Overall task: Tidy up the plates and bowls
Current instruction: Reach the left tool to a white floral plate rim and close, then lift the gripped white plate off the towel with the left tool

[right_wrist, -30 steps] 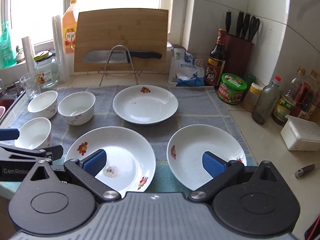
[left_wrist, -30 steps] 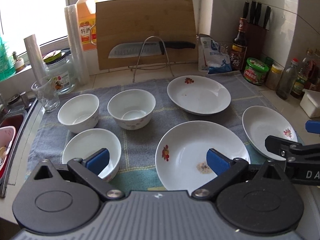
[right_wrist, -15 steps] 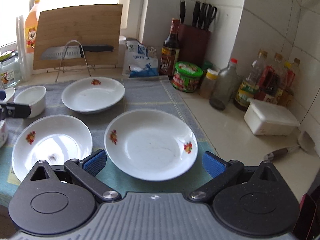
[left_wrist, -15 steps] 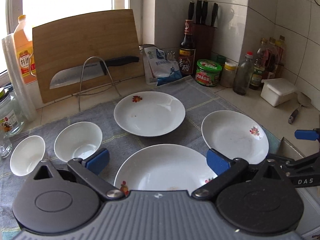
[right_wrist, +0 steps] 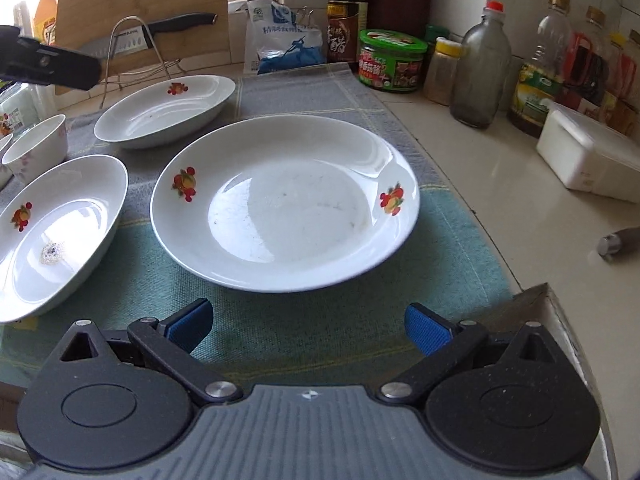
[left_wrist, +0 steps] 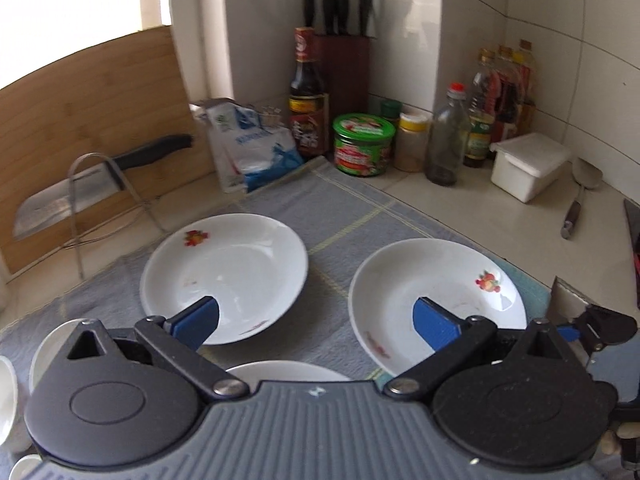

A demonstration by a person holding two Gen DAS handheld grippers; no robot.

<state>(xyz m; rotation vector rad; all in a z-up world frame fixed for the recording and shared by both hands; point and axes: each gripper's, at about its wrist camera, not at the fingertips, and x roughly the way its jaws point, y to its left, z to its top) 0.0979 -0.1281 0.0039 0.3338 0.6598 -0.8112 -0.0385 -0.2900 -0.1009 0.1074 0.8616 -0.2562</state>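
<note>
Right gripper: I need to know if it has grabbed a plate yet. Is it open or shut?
Open. The right gripper has its blue pads spread wide over the towel, just short of the plate, holding nothing.

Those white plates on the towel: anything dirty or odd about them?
Yes. The left plate has a small crusty speckled residue patch in its well, and the middle plate shows faint smears and specks. No cracks or spills are visible; all sit flat on the towel.

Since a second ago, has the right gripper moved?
Yes. The right gripper has dropped lower and closer to the right-hand plate, and swung right: the cutting board has slid to the frame's left. Its jaws stand open.
</note>
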